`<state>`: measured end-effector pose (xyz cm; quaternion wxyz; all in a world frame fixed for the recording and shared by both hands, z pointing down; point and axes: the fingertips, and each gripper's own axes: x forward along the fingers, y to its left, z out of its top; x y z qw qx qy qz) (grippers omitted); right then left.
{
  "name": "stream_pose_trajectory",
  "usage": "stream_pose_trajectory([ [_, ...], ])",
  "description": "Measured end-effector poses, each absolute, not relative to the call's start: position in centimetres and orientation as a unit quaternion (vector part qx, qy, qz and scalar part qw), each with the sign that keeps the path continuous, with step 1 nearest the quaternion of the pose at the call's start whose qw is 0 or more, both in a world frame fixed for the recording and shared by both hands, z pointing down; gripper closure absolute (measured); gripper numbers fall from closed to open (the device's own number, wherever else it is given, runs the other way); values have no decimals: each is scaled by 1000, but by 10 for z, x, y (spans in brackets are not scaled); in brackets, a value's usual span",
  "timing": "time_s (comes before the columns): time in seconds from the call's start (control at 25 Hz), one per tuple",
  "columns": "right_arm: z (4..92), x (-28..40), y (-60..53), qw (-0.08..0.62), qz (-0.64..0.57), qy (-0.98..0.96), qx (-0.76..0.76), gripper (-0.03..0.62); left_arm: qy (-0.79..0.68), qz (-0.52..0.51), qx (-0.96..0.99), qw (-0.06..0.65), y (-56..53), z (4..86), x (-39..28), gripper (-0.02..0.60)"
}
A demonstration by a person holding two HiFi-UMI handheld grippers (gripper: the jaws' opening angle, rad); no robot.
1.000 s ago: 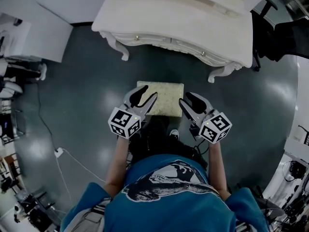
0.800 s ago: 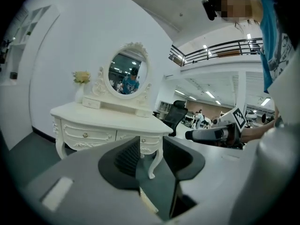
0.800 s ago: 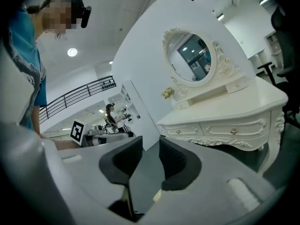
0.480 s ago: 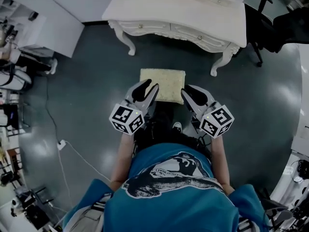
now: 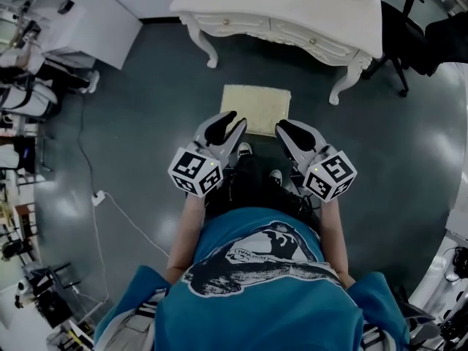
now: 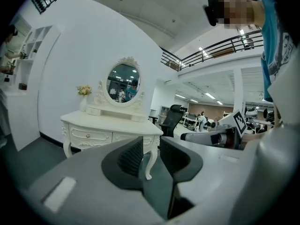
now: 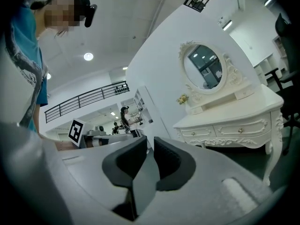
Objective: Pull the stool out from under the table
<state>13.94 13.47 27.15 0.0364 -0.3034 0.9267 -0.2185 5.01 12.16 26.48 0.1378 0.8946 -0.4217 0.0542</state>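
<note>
I see stool (image 5: pixel 256 108) on floor, clear of table (image 5: pixel 241 2), just ahead of both grippers. L gripper (image 5: pixel 237 121) jaws just been closing, slim gap, nothing btwn. R gripper (image 5: pixel 280 129) likewise, nearly together, empty.

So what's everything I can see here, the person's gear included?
Dressing table: one, white, top of the head view.
Stool: one, cream, on the floor, clear of the table.
Mirror: one, oval, white-framed, on the table.
Flowers: one bunch, pale, beside the mirror.
Office chair: one, black, right of the table.
Cable: one, white, on the floor at left.
Left gripper: one, grey, fingers have just been closing, gap left, nothing between.
Right gripper: one, grey, fingers have just been closing, narrow gap, nothing between.
</note>
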Motion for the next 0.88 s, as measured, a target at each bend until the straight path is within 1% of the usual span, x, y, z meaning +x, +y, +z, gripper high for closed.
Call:
stream_pose_trajectory([
  [0.24,279,120,145,31,-230,930,-285,549,-438,68,885,144,141,271,34,476],
  [0.4,280,109,149,32,-236,929,-284,549,-443,72,882,141,150,272,24,501],
  [0.56,280,94,162,34,-245,924,-290,549,-445,69,881,147,163,272,10,566],
  [0.88,275,66,190,27,-246,917,-314,574,-421,57,893,151,193,267,-12,575],
])
